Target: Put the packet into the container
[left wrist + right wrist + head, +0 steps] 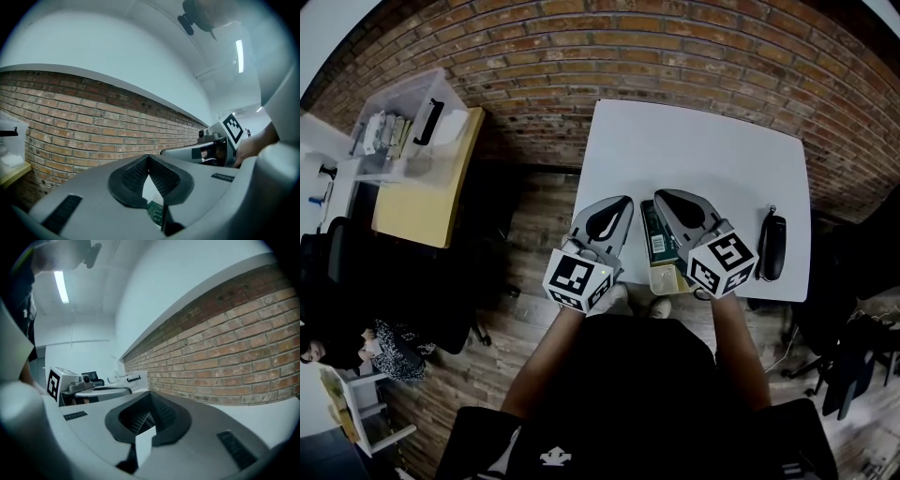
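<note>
- Only the head view shows the whole dark green packet [655, 234], on the table [703, 159] between both claws, by the container [667, 278].
- Left claw [149, 158] clenched above the packet's printed corner; right claw [151, 399] clenched too.

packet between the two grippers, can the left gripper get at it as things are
Probably yes: the green packet lies flat on the white table right beside the left gripper, with nothing between them. Its jaws are together, so they must open first, and the right gripper crowds the packet's other side.
</note>
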### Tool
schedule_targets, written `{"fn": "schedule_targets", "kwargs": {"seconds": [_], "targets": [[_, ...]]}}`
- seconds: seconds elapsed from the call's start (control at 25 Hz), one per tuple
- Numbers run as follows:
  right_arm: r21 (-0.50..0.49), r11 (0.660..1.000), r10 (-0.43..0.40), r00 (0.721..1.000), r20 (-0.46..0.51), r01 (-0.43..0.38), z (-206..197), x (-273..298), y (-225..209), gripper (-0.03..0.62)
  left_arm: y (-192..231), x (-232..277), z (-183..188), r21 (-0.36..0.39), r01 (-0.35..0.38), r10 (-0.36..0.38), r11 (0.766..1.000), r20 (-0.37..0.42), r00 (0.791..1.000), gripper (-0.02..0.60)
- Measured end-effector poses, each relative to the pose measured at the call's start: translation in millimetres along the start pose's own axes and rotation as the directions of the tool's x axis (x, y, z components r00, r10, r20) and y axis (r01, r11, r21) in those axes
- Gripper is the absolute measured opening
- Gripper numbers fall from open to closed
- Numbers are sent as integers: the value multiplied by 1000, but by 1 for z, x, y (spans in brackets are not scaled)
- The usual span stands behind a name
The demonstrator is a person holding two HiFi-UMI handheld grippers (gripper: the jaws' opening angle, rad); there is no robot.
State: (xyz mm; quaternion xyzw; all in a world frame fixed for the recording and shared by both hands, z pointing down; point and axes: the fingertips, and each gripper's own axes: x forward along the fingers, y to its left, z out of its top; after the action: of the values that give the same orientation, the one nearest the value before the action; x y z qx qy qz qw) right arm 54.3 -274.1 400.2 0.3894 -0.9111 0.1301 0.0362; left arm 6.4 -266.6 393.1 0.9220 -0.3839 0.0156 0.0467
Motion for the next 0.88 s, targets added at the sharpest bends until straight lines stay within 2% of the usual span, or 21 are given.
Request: {"fn": "schedule_targets", "kwargs": {"seconds": [0.28, 0.88], "targets": [[-58, 998, 6, 994, 108, 0, 15, -16, 4, 5, -7, 3, 5, 14, 14, -14, 1000, 10, 1000, 6], [-92, 996, -3, 987, 160, 18, 16, -32, 6, 5, -20, 17, 10, 44, 51, -51, 998, 10, 999, 6]]}}
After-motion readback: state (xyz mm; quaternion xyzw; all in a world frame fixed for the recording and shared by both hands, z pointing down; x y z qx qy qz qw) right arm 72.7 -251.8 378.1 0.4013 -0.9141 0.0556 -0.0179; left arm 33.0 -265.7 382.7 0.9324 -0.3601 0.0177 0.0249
